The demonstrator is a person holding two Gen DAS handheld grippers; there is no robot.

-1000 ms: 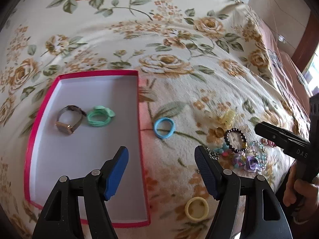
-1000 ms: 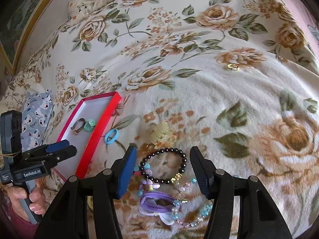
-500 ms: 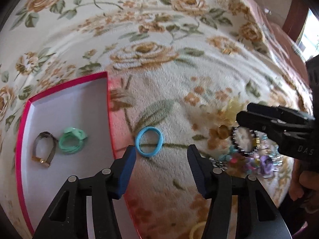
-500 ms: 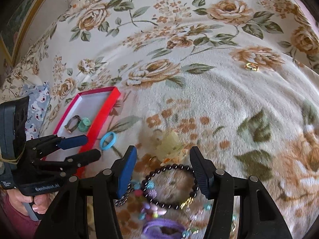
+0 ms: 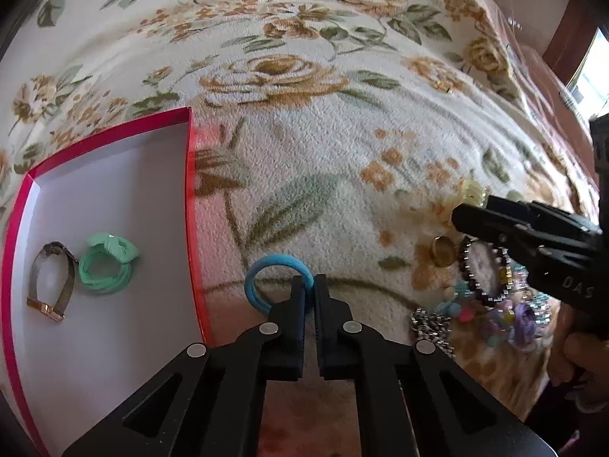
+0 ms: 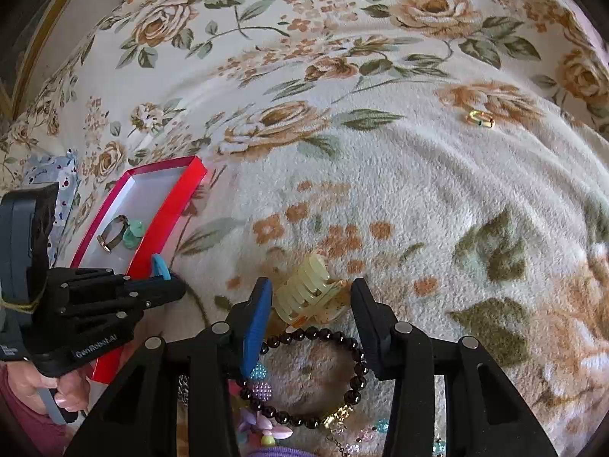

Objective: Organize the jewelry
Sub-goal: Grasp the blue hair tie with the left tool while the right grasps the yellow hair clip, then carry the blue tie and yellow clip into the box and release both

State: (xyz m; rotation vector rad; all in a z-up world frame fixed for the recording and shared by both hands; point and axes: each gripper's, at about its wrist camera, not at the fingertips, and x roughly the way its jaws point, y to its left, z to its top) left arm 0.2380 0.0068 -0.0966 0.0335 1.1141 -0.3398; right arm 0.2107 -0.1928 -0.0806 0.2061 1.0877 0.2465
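Note:
On the flowered blanket my left gripper (image 5: 309,285) is shut on the near rim of a blue hair tie (image 5: 266,266), just right of the red box (image 5: 188,175). The right wrist view shows the same grip, with the blue hair tie (image 6: 160,264) standing up from that gripper's tip. My right gripper (image 6: 312,302) straddles a pale yellow hair claw (image 6: 304,289). Its jaws are closing, with small gaps left on both sides. A black bead bracelet (image 6: 316,333) lies just behind its fingertips.
The red box (image 6: 167,221) holds a metal watch band (image 5: 51,282) and a green hair tie (image 5: 106,266). A gold ring (image 5: 441,251), a silver chain (image 5: 430,323) and mixed coloured beads (image 5: 514,312) lie by the right gripper. Another gold ring (image 6: 480,119) sits far off.
My left gripper came down to the right onto the blue hair tie and shut on it. My right gripper moved forward from the black bracelet to the yellow claw and narrowed.

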